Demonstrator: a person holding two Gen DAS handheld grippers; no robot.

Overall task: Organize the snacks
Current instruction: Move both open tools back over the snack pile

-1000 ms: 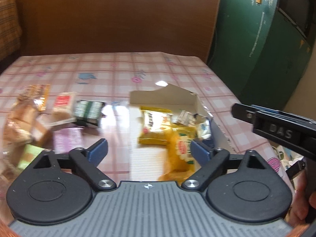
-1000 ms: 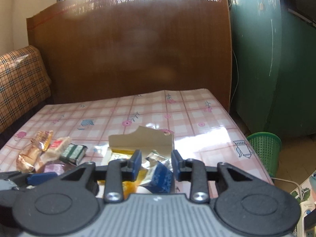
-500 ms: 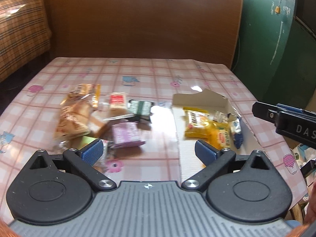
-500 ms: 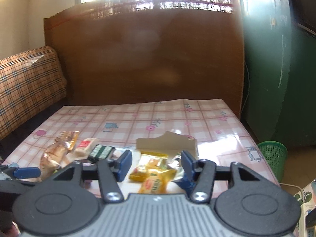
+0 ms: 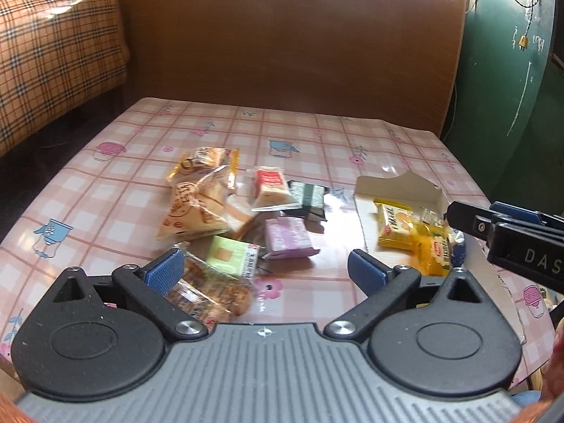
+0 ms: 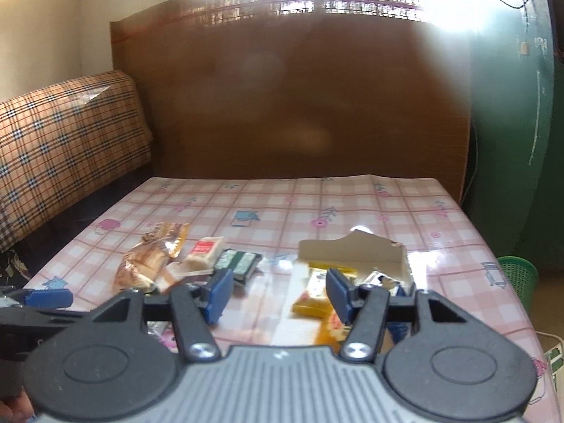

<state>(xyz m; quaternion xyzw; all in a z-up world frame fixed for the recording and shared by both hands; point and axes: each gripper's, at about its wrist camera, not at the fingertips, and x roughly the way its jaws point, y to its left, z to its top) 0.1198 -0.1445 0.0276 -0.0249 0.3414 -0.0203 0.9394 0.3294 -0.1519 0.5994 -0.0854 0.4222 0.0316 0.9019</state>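
- The left gripper [image 5: 262,271] fills the bottom of the left wrist view, its blue-padded jaws spread wide with nothing between them, above a pink checked tablecloth [image 5: 116,190].
- Just past its left pad, at lower centre, lies a clear-wrapped brown snack [image 5: 215,294], with a pale green packet [image 5: 232,261] touching it and a purple packet [image 5: 287,238] just beside that.
- The right gripper [image 6: 278,290] sits at the bottom of the right wrist view, jaws likewise apart and empty; its black body also juts into the right edge of the left wrist view.
- At centre right, an open cardboard box [image 5: 398,185] holds yellow snack packets [image 5: 398,227], with a silver wrapper at their right, partly hidden by the right gripper.
- In mid-frame, left of the box, loose snacks cluster on the cloth: a triangular tan packet [image 5: 192,216], an orange packet [image 5: 208,160] behind it, a white packet with a red label [image 5: 269,185] and a dark green packet [image 5: 306,195], several overlapping.
- A plaid sofa [image 5: 56,53] stands at upper left, a brown wooden board [image 5: 282,42] spans the top, and a green basket [image 6: 518,278] shows at the right edge of the right wrist view.
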